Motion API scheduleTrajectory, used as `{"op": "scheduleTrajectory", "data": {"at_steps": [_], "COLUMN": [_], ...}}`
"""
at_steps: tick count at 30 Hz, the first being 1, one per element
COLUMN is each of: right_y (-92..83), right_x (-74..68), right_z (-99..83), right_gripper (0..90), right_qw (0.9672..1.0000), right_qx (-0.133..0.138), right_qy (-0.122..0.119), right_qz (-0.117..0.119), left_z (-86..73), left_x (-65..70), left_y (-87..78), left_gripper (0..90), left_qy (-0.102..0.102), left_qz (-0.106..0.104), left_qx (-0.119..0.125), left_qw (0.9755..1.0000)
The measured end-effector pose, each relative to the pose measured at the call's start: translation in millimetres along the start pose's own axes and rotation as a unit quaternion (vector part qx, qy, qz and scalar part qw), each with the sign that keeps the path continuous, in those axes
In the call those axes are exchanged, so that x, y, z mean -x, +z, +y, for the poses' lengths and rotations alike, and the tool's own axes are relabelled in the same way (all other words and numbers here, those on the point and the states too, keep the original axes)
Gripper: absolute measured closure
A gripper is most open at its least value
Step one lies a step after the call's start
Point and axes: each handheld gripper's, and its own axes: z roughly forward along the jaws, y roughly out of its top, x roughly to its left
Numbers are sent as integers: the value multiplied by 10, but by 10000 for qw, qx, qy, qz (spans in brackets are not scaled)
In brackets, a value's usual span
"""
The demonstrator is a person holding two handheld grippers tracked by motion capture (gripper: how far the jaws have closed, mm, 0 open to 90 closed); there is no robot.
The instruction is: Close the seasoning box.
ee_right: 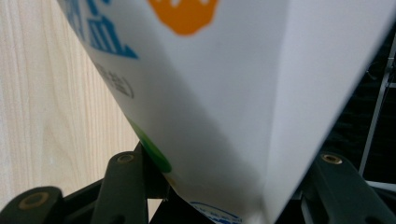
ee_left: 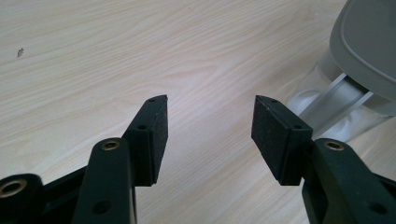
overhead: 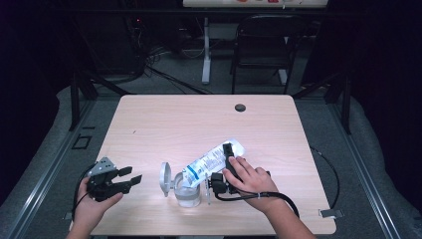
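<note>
A white bag with blue print (overhead: 211,159) lies tilted, its lower end over a clear container (overhead: 186,193) whose grey lid (overhead: 165,178) stands flipped open to the left. My right gripper (overhead: 228,152) is shut on the bag's upper half, with a hand on top of it. In the right gripper view the bag (ee_right: 210,93) sits between the two jaws of that gripper (ee_right: 224,177). My left gripper (overhead: 130,175) rests open at the table's near left, pointing at the container. In the left gripper view its pads (ee_left: 210,121) stand apart with nothing between them, and the container (ee_left: 336,102) and lid (ee_left: 369,42) are at the right.
The light wooden table (overhead: 199,119) has a round cable hole (overhead: 240,107) near its far edge. A black cable (overhead: 328,169) loops off the right side. A dark chair (overhead: 263,45) and a desk leg (overhead: 206,55) stand behind the table.
</note>
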Motion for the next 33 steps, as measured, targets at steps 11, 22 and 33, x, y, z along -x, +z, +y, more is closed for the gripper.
{"op": "scheduleTrajectory", "data": {"at_steps": [11,22,33], "right_y": [-3,-10,-12], "right_x": [5,9,10], "right_z": [-3,8,8], "right_gripper": [501,502,503], "right_qw": [10000,10000,10000], "right_qx": [30,-1,3], "right_qy": [-22,-65,-60], "right_qz": [-25,4,-24], "left_z": [0,-3,-1], "left_x": [-1,-2,-2], "left_y": [0,2,2], "left_gripper": [466,466,466], "left_qy": [0,-18,5], "left_qz": [1,4,3], "left_qx": [-1,-7,-4], "left_qw": [10000,10000,10000]}}
